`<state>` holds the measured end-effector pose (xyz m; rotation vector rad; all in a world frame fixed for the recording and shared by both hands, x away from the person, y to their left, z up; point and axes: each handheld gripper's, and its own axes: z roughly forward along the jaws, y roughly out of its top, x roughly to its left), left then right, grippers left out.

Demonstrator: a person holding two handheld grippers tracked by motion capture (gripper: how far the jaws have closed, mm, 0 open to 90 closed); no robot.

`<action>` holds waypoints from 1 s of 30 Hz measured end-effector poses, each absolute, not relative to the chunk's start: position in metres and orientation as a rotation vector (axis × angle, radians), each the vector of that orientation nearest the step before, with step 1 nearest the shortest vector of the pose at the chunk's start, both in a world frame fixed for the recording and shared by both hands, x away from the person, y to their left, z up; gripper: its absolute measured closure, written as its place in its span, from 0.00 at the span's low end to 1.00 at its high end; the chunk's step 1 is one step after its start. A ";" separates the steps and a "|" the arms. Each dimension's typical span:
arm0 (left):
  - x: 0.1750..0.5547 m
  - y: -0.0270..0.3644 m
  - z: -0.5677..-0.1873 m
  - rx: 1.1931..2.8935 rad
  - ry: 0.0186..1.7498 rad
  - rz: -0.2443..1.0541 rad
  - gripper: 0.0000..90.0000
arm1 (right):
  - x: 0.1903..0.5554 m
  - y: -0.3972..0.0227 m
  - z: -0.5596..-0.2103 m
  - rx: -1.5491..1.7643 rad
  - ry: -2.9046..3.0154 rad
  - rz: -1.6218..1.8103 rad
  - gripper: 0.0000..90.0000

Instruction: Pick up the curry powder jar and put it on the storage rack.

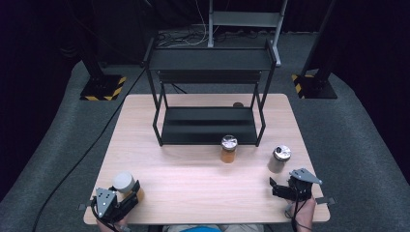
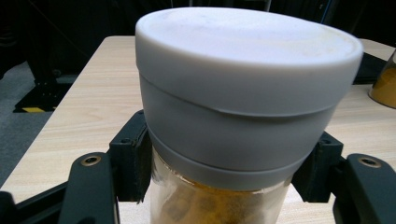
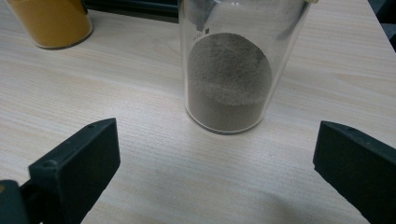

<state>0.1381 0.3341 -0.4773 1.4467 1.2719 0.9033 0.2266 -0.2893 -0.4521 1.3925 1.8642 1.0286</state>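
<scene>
left tongs: closed on the white-capped jar of yellow powder, pads pressing the glass just under the cap, near-left corner of the worktop.
right tongs: jaws spread wide, nothing between them, low over the near-right corner.
grey-powder jar: upright on the worktop, just ahead of the right tongs and in line with the gap; not touched.
orange-powder jar: upright, mid worktop, just in front of the black rack.
rack: both shelves look bare.
step in hand: judged as the grasp of the white-capped jar, base seemingly not yet off the worktop; likely bound for the rack.
next move calls for: a straight lift with the jar kept upright, then a carry well clear of the orange-powder jar.
risk: grip sits high on smooth glass; a tilt could let it slip.
</scene>
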 end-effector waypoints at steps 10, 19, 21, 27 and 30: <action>0.138 0.337 -0.475 1.447 1.252 0.887 0.38 | 0.226 -0.291 -0.453 1.392 1.862 1.039 0.00; 0.141 0.334 -0.466 1.460 1.234 0.888 0.38 | 0.226 -0.292 -0.453 1.384 1.863 1.047 0.00; 0.143 0.333 -0.464 1.461 1.232 0.887 0.38 | 0.226 -0.292 -0.453 1.383 1.867 1.048 0.00; 0.149 0.329 -0.459 1.474 1.217 0.873 0.38 | 0.227 -0.291 -0.453 1.375 1.874 1.036 0.00; 0.151 0.328 -0.457 1.476 1.213 0.872 0.38 | 0.227 -0.291 -0.452 1.373 1.881 1.035 0.00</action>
